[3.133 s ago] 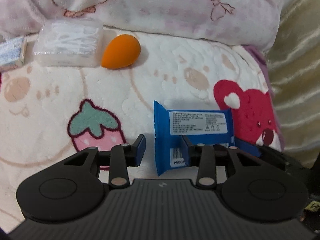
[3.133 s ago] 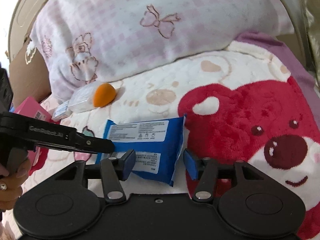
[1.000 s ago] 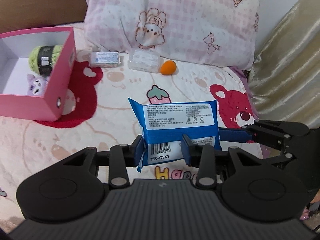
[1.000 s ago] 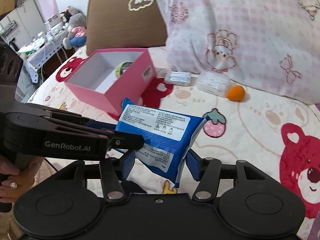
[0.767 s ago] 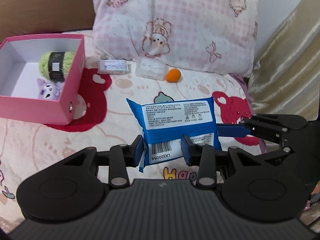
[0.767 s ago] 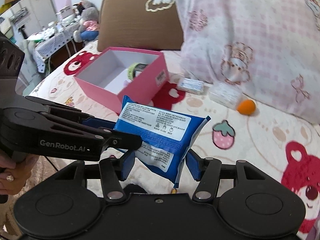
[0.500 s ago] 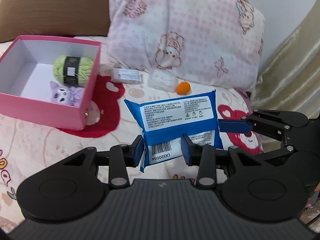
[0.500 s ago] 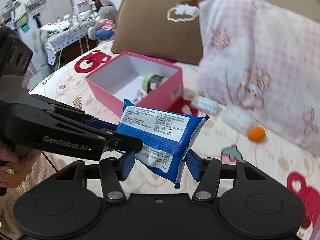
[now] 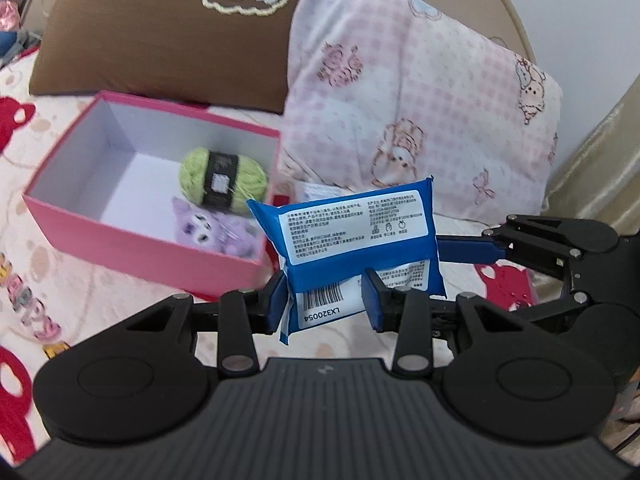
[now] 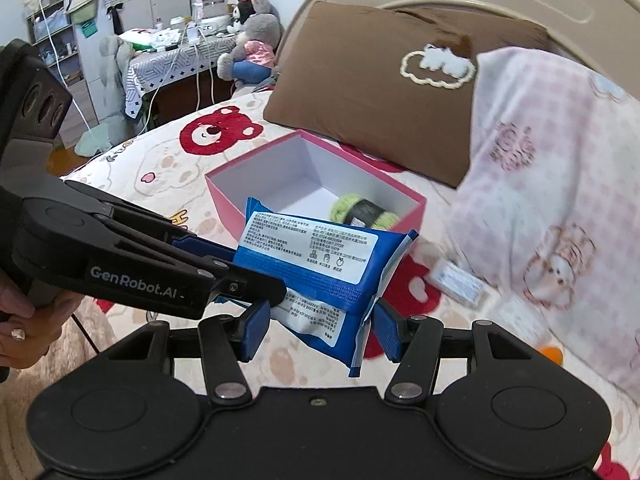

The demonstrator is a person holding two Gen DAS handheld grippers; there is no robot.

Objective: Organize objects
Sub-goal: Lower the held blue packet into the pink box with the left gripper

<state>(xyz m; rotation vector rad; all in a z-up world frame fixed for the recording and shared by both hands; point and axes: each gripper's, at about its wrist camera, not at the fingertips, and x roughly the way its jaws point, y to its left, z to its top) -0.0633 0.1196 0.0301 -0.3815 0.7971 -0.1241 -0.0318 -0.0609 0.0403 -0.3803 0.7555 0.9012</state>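
A blue wipes pack (image 9: 352, 236) with a white label hangs in the air, held from two sides. My left gripper (image 9: 325, 300) is shut on its lower barcode end. My right gripper (image 10: 320, 332) is shut on the pack (image 10: 316, 264) too; one of its blue fingers (image 9: 464, 250) reaches in from the right in the left wrist view. Just behind and left of the pack sits the open pink box (image 9: 140, 256), holding a green yarn ball (image 9: 222, 178) and a purple plush (image 9: 212, 232). The same box (image 10: 228, 208) lies beyond the pack in the right wrist view.
A brown pillow (image 9: 160, 40) and a pink checked pillow (image 9: 420, 100) stand behind the box. A small white packet (image 10: 458, 280) and an orange sponge (image 10: 552, 354) lie on the bear-print blanket. A hand (image 10: 20, 320) grips the left tool. A cluttered desk (image 10: 180, 60) stands far left.
Both grippers have carried the pack up and leftward across the bed. The pink box has come from the far left to just behind the pack. Neither grip changed.
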